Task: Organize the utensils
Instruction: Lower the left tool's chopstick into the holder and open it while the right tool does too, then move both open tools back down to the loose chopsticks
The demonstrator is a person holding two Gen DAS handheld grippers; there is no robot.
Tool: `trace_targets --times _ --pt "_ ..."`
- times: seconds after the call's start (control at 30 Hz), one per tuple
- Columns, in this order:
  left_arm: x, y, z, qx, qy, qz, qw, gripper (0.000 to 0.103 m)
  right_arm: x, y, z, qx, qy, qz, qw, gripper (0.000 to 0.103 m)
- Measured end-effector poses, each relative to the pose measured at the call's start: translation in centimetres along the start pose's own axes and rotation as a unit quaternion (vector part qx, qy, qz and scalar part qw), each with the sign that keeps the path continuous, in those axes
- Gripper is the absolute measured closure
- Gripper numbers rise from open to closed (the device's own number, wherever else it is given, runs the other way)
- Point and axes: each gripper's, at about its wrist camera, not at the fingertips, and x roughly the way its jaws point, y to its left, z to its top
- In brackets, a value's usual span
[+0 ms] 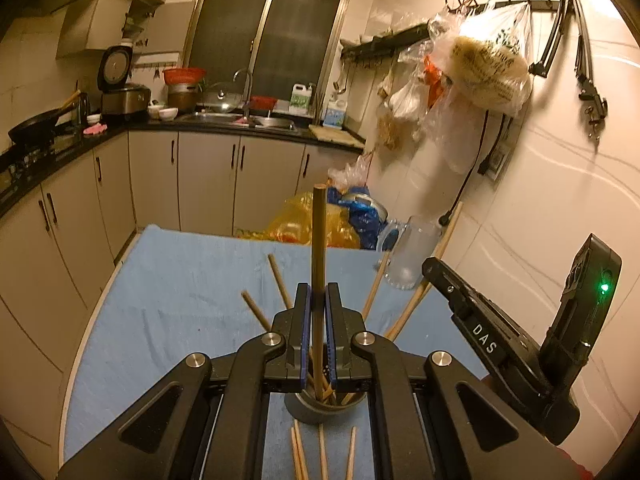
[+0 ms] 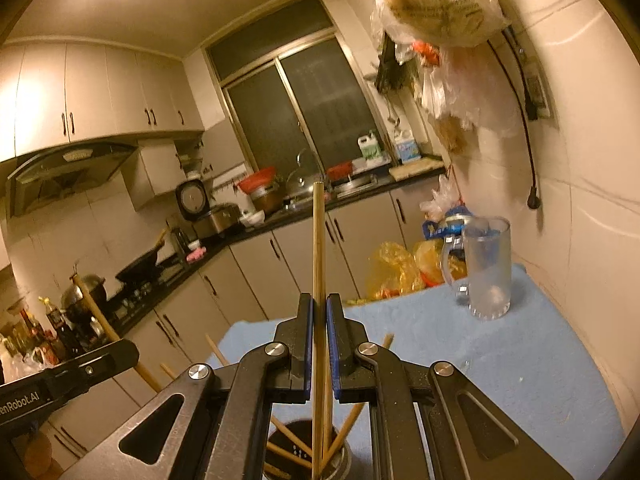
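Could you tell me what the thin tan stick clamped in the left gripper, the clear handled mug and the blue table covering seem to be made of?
The thin tan stick looks like bamboo or wood: matte, faint grain. The clear handled mug looks like frosted glass: translucent, with a thick ridged base. The blue table covering looks like terry cloth: soft, matte, slightly mottled.

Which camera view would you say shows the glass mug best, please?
The right wrist view: the glass mug stands whole and unobstructed on the blue cloth. In the left wrist view it appears smaller, partly crossed by chopsticks.
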Motion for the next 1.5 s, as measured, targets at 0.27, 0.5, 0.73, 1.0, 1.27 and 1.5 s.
trace_targets --times 0.27,0.5,0.73,1.0,1.27,1.5 --pt "1.4 0.5 -1.5 0.002 0.022 0.006 0.9997 0.097 1.0 -0.1 -2.2 -0.007 0.037 -0.001 0.999 0.095" --pt "1.4 1.0 -1.6 -0.003 0.024 0.012 0.9996 0.096 0.4 -0.3 -2.4 0.000 0.050 0.001 0.999 0.091" --pt "-0.4 1.2 -1.7 -0.008 0.007 0.021 0.9997 0.084 -2.1 -0.5 -1.5 0.003 0.031 0.004 0.999 0.077" --pt "-5.4 1.8 -5.1 0.001 -0.047 0.058 0.9972 0.060 -7.4 -1.5 -4.4 0.005 0.022 0.003 1.000 0.050" --pt "-4.8 3.3 -15.3 -0.004 0.017 0.096 0.9953 0.056 -8.1 -1.6 -13.2 0.005 0.118 -0.031 0.993 0.050" --pt "-2.9 5.1 -20.0 -0.021 0.075 0.103 0.9916 0.054 -8.1 -2.2 -17.5 0.009 0.165 -0.055 0.985 0.051"
